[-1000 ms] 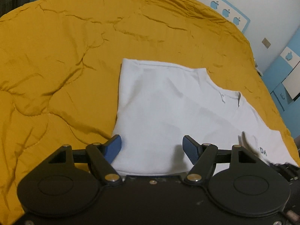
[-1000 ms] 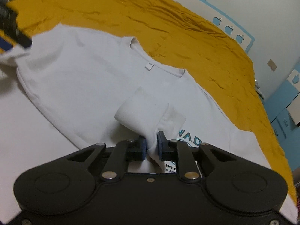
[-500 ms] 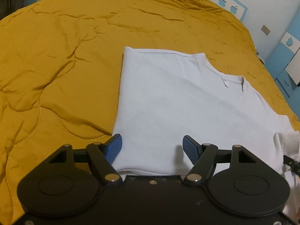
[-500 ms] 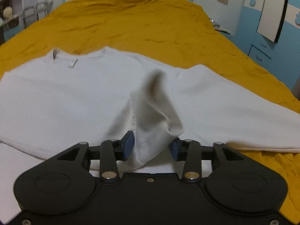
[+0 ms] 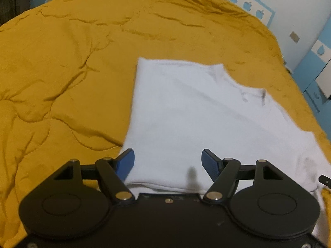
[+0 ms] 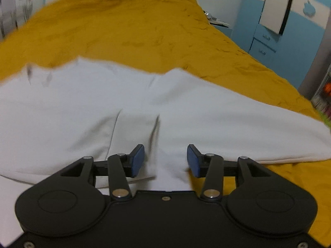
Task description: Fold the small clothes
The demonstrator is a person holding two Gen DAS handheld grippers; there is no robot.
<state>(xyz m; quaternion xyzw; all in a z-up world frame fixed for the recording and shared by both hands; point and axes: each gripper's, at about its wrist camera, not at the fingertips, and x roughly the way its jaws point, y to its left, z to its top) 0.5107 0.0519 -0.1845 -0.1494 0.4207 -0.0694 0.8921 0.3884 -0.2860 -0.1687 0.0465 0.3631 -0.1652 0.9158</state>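
Note:
A white T-shirt (image 5: 196, 113) lies flat on the mustard quilt (image 5: 62, 72), its left side folded in and the collar toward the far right. My left gripper (image 5: 168, 157) hovers open over the shirt's near hem, nothing pinched. In the right wrist view the same T-shirt (image 6: 72, 107) spreads across the frame, with its sleeve (image 6: 238, 124) reaching right. My right gripper (image 6: 166, 153) is low over the cloth and its jaws are opening. A fold of white fabric (image 6: 136, 130) lies loose between and ahead of the pads, which do not press on it.
The quilt (image 6: 144, 31) covers the whole bed. A blue cabinet (image 6: 269, 41) stands past the bed's right edge, and small items (image 6: 215, 18) sit on a ledge there. A white wall with apple stickers (image 5: 248, 6) runs behind the bed.
The right gripper let go of the bunched sleeve it pinched, rolled and swung right; the cloth now lies flat. The left gripper stayed open over the hem.

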